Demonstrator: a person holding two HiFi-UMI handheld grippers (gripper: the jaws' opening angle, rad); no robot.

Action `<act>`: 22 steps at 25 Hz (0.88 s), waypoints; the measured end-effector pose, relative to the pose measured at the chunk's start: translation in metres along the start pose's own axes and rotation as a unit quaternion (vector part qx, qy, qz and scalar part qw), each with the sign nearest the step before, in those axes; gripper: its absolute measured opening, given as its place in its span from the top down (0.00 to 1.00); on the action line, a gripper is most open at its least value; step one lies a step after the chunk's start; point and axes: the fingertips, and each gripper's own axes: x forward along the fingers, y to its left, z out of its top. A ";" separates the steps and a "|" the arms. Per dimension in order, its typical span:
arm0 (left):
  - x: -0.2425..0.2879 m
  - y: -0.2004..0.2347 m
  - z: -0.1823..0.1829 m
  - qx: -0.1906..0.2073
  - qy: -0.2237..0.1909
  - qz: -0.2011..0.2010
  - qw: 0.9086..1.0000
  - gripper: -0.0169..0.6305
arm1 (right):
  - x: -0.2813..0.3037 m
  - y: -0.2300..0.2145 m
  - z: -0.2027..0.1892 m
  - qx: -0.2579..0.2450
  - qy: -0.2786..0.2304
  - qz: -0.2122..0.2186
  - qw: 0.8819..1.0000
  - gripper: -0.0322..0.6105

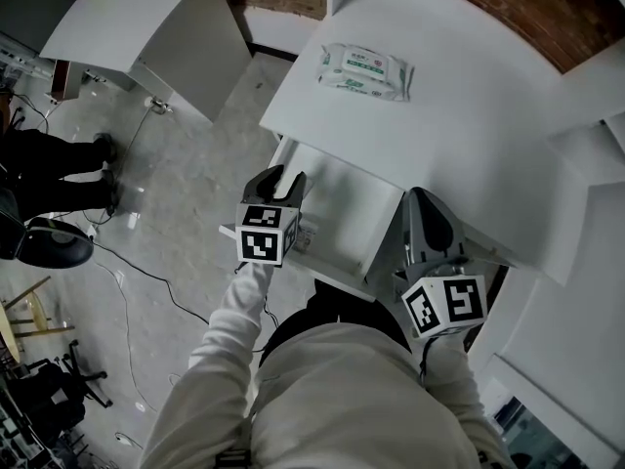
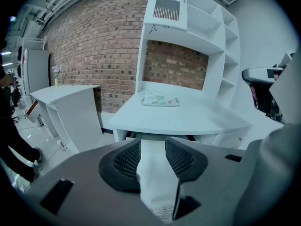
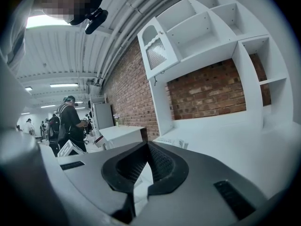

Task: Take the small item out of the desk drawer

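The white desk [image 1: 459,115] has its drawer [image 1: 342,213] pulled out toward me. In the drawer's near left corner lies a small white printed packet [image 1: 305,234]. It shows low between the jaws in the left gripper view [image 2: 162,214]. My left gripper [image 1: 283,177] hangs over the drawer's left part, just beyond that packet. Its jaws [image 2: 153,145] stand apart with only the drawer floor [image 2: 153,173] between them. My right gripper [image 1: 422,198] sits at the drawer's right end, under the desk's front edge. Its tips [image 3: 148,147] meet, holding nothing.
A pack of wet wipes [image 1: 364,71] lies on the desk top toward the back. White shelves rise behind and to the right of the desk [image 2: 188,27]. Another white desk [image 1: 137,18] stands at the far left. A person [image 1: 59,164], a stool [image 1: 54,242] and cables are on the floor.
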 end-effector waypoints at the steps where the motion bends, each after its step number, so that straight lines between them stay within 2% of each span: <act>1: 0.005 0.001 -0.006 -0.002 0.010 0.001 1.000 0.71 | 0.001 -0.001 -0.001 0.001 0.001 0.000 1.000 0.91; 10: 0.043 -0.001 -0.046 0.000 0.099 -0.008 0.995 0.68 | 0.005 -0.010 -0.005 0.006 0.010 -0.004 1.000 0.91; 15: 0.072 0.002 -0.088 -0.001 0.160 -0.014 0.987 0.66 | 0.008 -0.016 -0.005 0.007 0.016 -0.006 1.000 0.91; 22: 0.095 0.004 -0.123 0.018 0.222 -0.018 0.975 0.66 | 0.012 -0.027 -0.010 0.011 0.026 -0.013 1.000 0.91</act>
